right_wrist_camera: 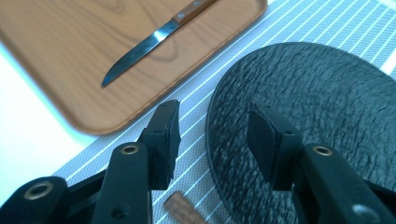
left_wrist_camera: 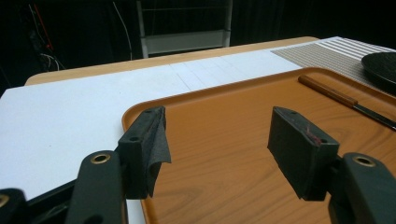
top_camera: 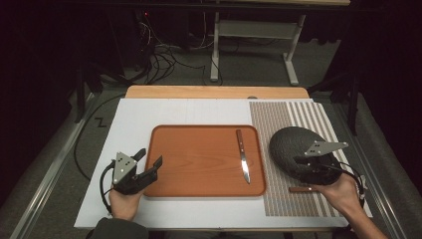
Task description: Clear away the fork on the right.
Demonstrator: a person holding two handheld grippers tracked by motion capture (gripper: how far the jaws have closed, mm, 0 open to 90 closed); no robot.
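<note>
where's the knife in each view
High view: knife lies on the right part of the tray, blade toward the person.
Left gripper view: upper right, handle toward the far rim.
Right gripper view: top centre, on the tray.
Shared landmark: black plate beside the tray.

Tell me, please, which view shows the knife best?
The high view: the whole knife lies unobstructed on the tray. The right gripper view cuts off its handle end; the left gripper view catches the handle and some blade at its edge.
</note>
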